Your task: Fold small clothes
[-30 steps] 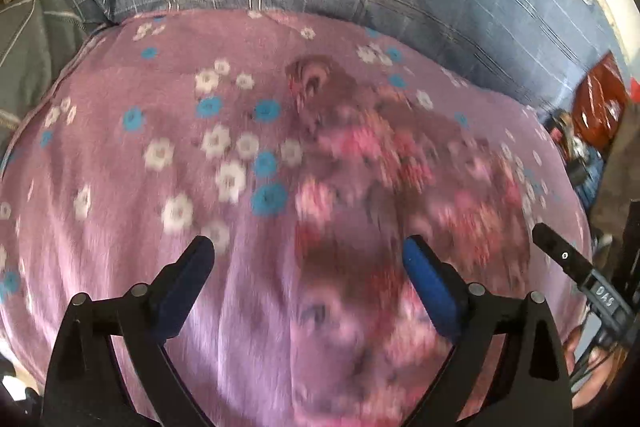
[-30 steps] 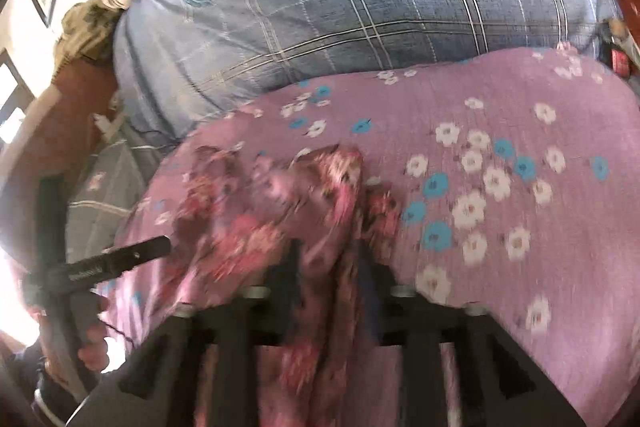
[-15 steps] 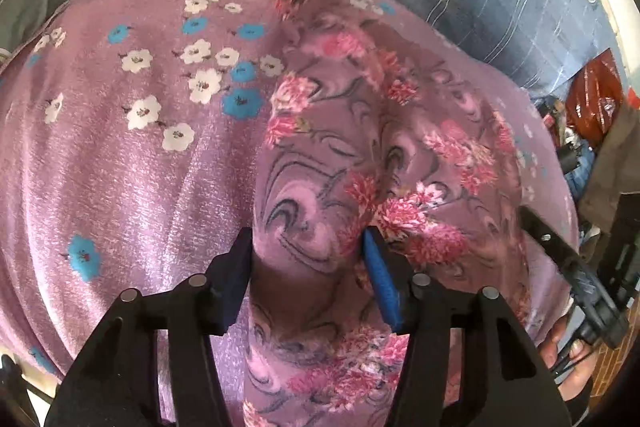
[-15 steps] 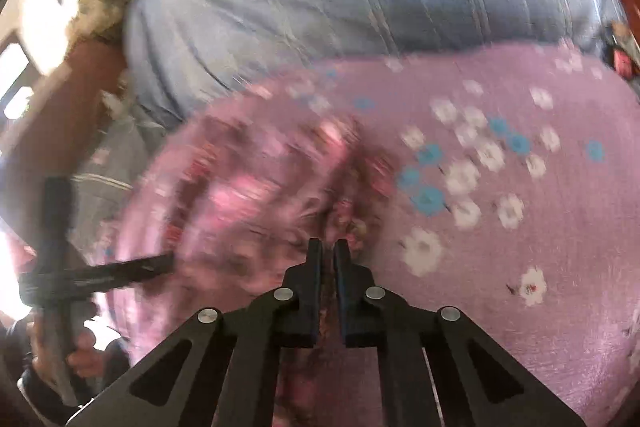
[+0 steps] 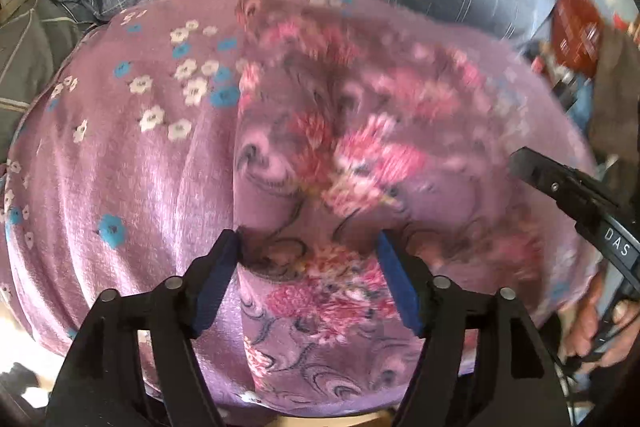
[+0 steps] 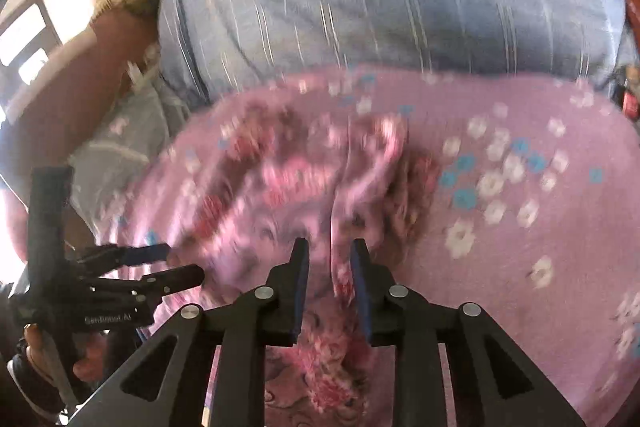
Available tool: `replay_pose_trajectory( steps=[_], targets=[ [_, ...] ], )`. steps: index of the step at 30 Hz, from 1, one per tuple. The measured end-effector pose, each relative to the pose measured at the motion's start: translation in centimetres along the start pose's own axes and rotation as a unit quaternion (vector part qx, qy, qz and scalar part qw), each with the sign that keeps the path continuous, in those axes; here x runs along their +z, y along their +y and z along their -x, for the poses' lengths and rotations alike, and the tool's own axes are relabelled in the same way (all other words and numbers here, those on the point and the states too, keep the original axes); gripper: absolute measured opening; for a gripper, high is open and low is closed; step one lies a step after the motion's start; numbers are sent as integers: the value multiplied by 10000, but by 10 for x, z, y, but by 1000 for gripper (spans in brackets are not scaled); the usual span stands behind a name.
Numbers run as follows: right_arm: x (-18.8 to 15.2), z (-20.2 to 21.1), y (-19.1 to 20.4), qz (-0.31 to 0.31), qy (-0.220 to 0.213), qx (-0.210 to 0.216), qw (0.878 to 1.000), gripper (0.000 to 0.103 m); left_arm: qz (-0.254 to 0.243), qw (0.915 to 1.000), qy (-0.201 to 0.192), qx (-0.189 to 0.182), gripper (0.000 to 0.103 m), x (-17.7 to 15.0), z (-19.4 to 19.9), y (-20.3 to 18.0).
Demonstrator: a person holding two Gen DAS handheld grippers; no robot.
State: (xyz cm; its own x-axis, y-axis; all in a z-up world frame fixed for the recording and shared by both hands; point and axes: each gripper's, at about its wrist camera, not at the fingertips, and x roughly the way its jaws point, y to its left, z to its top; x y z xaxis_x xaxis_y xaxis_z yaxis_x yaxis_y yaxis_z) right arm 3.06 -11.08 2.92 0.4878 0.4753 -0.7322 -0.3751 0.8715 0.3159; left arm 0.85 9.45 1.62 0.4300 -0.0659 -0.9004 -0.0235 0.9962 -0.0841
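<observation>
We hold a hand-held gripper in each hand over a small garment of pink rose print, both pointing steeply down at it.

Nearest in the left wrist view, the left hand-held gripper (image 5: 309, 247) has its blue-padded fingers (image 5: 218, 277) well apart, straddling the near end of the floral garment (image 5: 320, 155). Its jaws have just been opening wider, the cloth lies between them, and the pads seem to stand at its edges, not squeezing it. We read this as a release, or a reset before taking a fresh hold.

In the right wrist view, the right hand-held gripper (image 6: 330, 247) has its fingers a narrow gap apart, astride a raised pleat of the same garment (image 6: 304, 187). These jaws, too, have just been opening, and the pads do not appear to press the fold.

The garment lies directly ahead of both tools, bunched and rumpled, not flat, which suggests the fold is only part made. It rests on a mauve cover with white and blue flowers (image 5: 132, 163), spread under it as the working surface.

Farther off, behind the cover, rises a blue checked pillow (image 6: 400, 7). Each view catches the other tool at its edge, with the person's fingers wrapped around the handle.
</observation>
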Motion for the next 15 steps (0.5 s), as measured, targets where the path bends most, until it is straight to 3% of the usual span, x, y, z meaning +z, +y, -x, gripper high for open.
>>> replay_pose_trajectory(
  steps=[1,6,10,13,15],
  targets=[
    [-5,-17,1,37,352,-216,9991,23,3,10000,58,-34,74,-3,-8,1],
    [-6,-12,7,159,331,-478,9982,30,598,9964,290,-527,75,-1,-11,27],
    [-6,2,-6,83,457,-728,9963,35,480,9977,186,-446,75,-5,3,28],
    [-12,11,-21,-189,585,-718,9955,45,353,9967,307,-666,75,-13,3,19],
    [-25,15,-25,-368,704,-630,9948,49,211,9979,331,-523,78,-22,3,8]
  ],
)
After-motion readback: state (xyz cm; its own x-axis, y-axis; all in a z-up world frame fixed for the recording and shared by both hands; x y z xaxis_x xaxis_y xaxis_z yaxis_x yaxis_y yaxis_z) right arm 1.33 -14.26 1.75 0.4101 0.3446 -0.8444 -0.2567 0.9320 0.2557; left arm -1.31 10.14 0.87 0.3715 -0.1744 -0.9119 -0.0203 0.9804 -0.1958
